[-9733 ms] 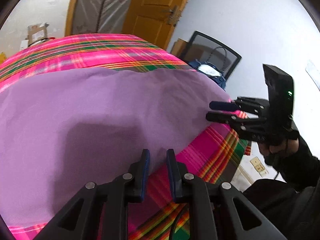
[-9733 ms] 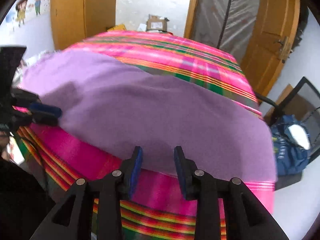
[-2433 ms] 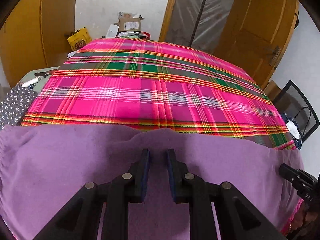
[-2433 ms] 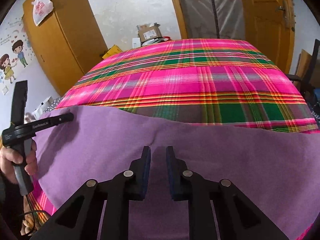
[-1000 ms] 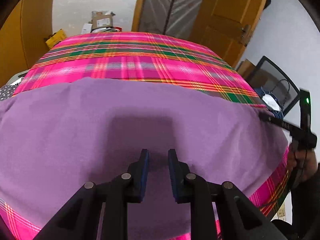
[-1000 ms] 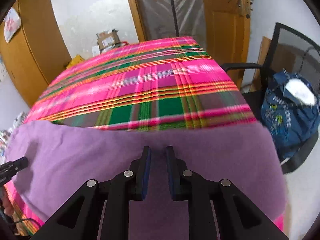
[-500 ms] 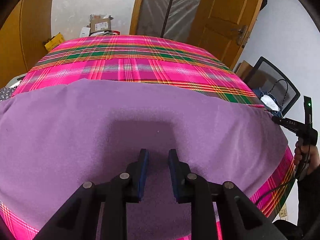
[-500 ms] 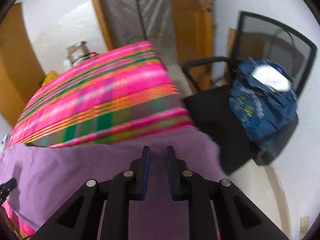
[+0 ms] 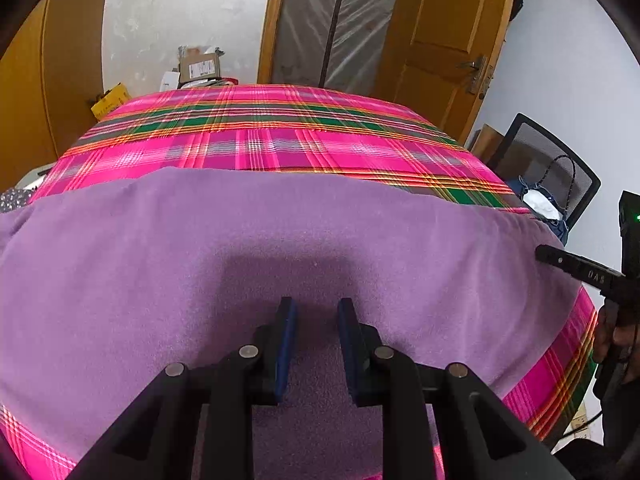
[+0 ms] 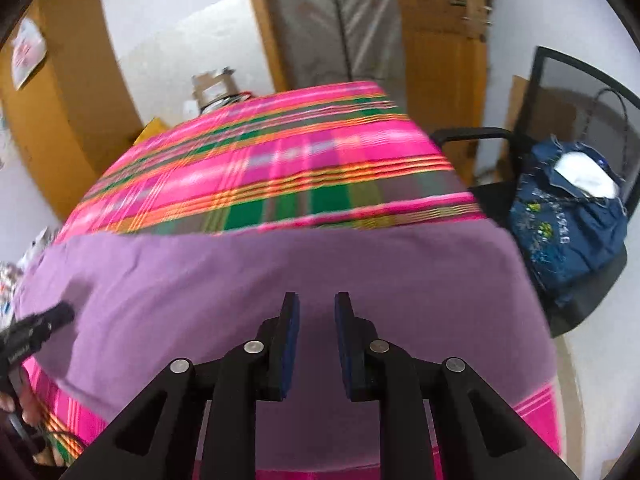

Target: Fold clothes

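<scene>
A purple cloth (image 9: 280,232) lies spread flat over the near half of a bed with a pink plaid sheet (image 9: 280,136). My left gripper (image 9: 316,304) hovers just over the cloth's near middle, its jaws apart with nothing between them. In the right wrist view the same purple cloth (image 10: 280,264) reaches the bed's right edge. My right gripper (image 10: 316,298) is above that end, its jaws opening and holding nothing. Each gripper shows in the other's view: the right gripper (image 9: 560,258) at the cloth's right edge, the left gripper (image 10: 60,314) at its left edge.
A black mesh chair (image 10: 580,80) with a blue bag (image 10: 568,216) stands right of the bed. Wooden doors (image 9: 448,32) and a plastic-covered doorway lie beyond. Cardboard boxes (image 9: 200,66) sit on the floor past the far edge. A wooden wardrobe (image 10: 68,100) is at the left.
The right wrist view has swung back from the chair toward the bed, and its jaws have widened. The left gripper has stayed over the cloth.
</scene>
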`<state>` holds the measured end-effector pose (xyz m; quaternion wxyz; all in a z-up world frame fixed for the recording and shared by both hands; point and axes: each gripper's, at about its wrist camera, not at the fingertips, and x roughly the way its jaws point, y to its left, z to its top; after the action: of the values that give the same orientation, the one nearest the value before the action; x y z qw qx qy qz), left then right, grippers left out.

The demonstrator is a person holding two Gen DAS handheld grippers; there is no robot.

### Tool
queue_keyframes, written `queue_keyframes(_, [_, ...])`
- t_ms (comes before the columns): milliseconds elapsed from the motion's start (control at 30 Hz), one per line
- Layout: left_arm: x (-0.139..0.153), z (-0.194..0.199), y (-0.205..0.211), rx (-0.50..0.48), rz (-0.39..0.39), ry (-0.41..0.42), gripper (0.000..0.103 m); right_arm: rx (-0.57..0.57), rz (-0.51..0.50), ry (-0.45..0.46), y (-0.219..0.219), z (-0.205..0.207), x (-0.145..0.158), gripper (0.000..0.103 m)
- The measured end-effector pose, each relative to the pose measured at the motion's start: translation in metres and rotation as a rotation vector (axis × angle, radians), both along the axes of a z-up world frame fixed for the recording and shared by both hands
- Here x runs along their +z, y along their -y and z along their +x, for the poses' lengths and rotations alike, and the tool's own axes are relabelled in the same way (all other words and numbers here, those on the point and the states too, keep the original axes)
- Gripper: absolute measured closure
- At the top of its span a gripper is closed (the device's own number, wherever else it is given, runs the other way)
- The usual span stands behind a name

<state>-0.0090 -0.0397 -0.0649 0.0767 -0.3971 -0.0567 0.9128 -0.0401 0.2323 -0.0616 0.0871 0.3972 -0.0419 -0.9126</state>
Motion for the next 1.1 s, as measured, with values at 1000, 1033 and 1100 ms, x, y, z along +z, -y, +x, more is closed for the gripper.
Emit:
queue_keyframes(1000, [0.006,0.002,0.005,-0.025,0.043,0.016,0.070,0.025,0.034,0.002,0.028,-0.001,-0.001,0.051])
queue_keyframes(1033, [0.007,0.003,0.008,-0.018,0.053,0.019,0.070,0.049,0.030,-0.012,0.033,0.001,0.003,0.051])
queue_keyframes(1100, [0.010,0.005,0.015,0.008,0.052,0.009,0.070,0.113,0.032,-0.042,0.050,0.007,0.011,0.051])
